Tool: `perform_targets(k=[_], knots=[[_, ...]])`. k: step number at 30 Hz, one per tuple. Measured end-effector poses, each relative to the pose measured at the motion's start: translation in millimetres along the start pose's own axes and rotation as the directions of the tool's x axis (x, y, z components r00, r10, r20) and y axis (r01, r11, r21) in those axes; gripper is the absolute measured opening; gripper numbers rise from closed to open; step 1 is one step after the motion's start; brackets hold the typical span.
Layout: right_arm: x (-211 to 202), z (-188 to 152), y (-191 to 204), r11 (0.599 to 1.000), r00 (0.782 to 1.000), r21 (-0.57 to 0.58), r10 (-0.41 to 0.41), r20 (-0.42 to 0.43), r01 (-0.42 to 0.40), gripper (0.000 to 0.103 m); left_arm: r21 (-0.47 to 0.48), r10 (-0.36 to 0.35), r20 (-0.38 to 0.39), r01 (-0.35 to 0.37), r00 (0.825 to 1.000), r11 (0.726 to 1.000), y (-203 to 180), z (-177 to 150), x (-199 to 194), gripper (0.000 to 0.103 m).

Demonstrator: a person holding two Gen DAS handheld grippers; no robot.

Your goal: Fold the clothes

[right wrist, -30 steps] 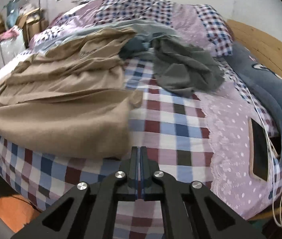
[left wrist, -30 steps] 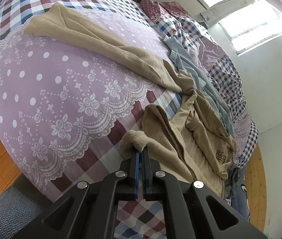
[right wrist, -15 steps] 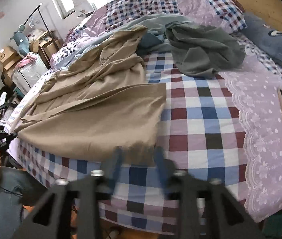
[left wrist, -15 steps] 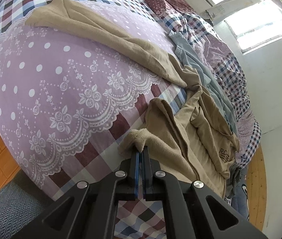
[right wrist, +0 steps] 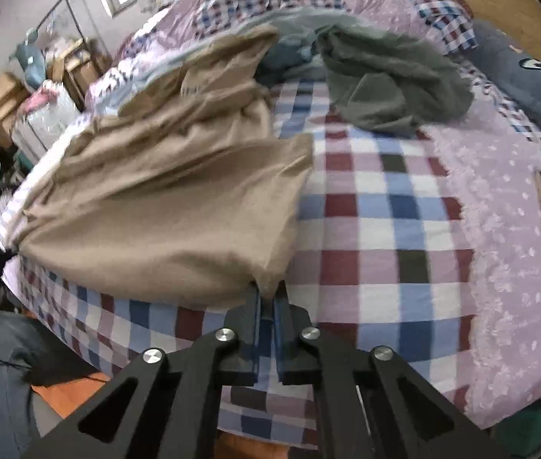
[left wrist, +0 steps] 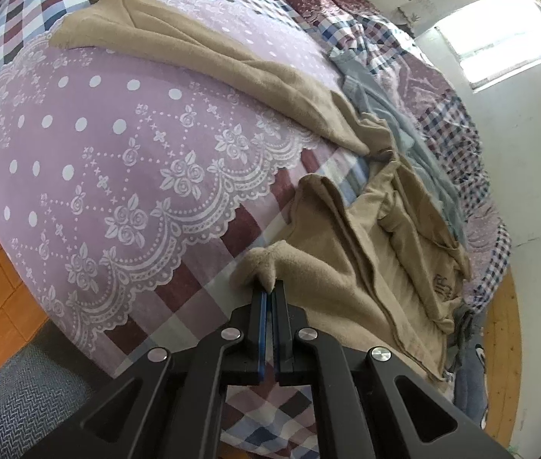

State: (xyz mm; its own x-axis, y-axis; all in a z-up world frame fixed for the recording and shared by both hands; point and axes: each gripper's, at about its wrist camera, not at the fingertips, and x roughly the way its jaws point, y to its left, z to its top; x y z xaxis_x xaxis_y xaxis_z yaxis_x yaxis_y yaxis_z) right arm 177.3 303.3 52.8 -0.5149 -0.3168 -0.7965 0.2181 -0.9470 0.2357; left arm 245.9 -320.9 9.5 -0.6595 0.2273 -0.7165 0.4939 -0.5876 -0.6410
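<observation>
The tan garment lay spread on the checked bedspread, filling the left half of the right wrist frame. Its long axis ran from the lower left of that frame up toward the upper centre, where its far end reached the rumpled dark grey garment. Its near hem stretched along the bed's edge, from a gathered corner at the left margin to a second corner at lower centre.

The right gripper was nearly closed, fingers a narrow slit apart, and pinched that lower-centre corner of the hem.

In the left wrist frame the tan garment ran from the lower centre up toward the right, with one long part of it (a sleeve, by its look) stretching off to the upper left across the lilac dotted panel of the bedspread. The left gripper was clenched on a bunched fleecy corner at lower centre, fingers almost touching, the cloth puckered above the tips.

A pale blue-grey garment lay along the tan one's far side.
</observation>
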Motion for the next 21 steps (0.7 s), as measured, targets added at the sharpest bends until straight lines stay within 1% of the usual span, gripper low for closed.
perform_targets(k=[2, 4, 6, 8, 11, 12, 13, 14, 15, 16, 17, 18, 20, 21], knots=[[-7, 0, -2, 1.000, 1.000, 0.008, -0.001, 0.009, 0.000, 0.003, 0.018, -0.023, 0.000, 0.022, 1.000, 1.000, -2, -3, -7, 0.000], [-12, 0, -4, 1.000, 1.000, 0.019, 0.008, -0.001, -0.008, 0.003, 0.039, -0.046, 0.002, 0.046, 0.999, 0.998, -5, -8, -15, 0.000], [-17, -1, -6, 0.999, 1.000, 0.031, 0.017, -0.010, -0.017, 0.003, 0.042, -0.050, 0.007, 0.049, 0.999, 0.998, -4, -11, -21, 0.000], [-16, -1, -8, 0.999, 0.999, 0.040, 0.013, -0.033, -0.012, 0.004, 0.024, -0.019, -0.015, 0.019, 1.000, 1.000, 1, -11, -18, 0.000], [6, 0, -8, 0.997, 0.991, 0.043, -0.057, -0.120, 0.063, 0.009, -0.010, 0.047, -0.075, -0.048, 0.996, 0.999, 9, -8, -2, 0.002], [8, 1, -10, 0.995, 0.990, 0.055, -0.070, -0.126, 0.078, 0.011, -0.020, 0.064, -0.091, -0.066, 0.994, 0.998, 11, -7, 3, 0.002], [6, 3, -13, 0.994, 0.991, 0.075, -0.072, -0.114, 0.081, 0.011, -0.032, 0.063, -0.083, -0.066, 0.995, 0.997, 13, -7, 1, 0.003], [4, 4, -16, 0.992, 0.992, 0.094, -0.073, -0.102, 0.083, 0.018, -0.038, 0.059, -0.072, -0.062, 0.996, 0.997, 15, -6, -1, 0.010], [2, 6, -19, 0.990, 0.993, 0.114, -0.075, -0.091, 0.086, 0.028, -0.046, 0.055, -0.052, -0.058, 0.997, 0.997, 17, -5, -6, 0.024], [0, 7, -22, 0.987, 0.994, 0.134, -0.078, -0.079, 0.088, 0.033, -0.060, 0.050, -0.025, -0.052, 0.998, 0.997, 20, -3, -11, 0.033], [-4, 10, -25, 0.982, 0.994, 0.157, -0.098, -0.053, 0.105, 0.038, -0.081, 0.033, 0.010, -0.032, 0.999, 0.996, 24, -1, -18, 0.053], [-10, 13, -29, 0.974, 0.991, 0.183, -0.131, -0.018, 0.132, 0.041, -0.101, 0.016, 0.045, -0.012, 0.999, 0.995, 28, 1, -25, 0.063], [-21, 18, -34, 0.962, 0.985, 0.232, -0.163, 0.061, 0.145, 0.044, -0.128, -0.028, 0.104, 0.042, 0.994, 0.991, 34, 6, -36, 0.068], [-25, 21, -34, 0.959, 0.980, 0.246, -0.173, 0.099, 0.144, 0.044, -0.130, -0.050, 0.119, 0.066, 0.992, 0.989, 34, 7, -37, 0.072]])
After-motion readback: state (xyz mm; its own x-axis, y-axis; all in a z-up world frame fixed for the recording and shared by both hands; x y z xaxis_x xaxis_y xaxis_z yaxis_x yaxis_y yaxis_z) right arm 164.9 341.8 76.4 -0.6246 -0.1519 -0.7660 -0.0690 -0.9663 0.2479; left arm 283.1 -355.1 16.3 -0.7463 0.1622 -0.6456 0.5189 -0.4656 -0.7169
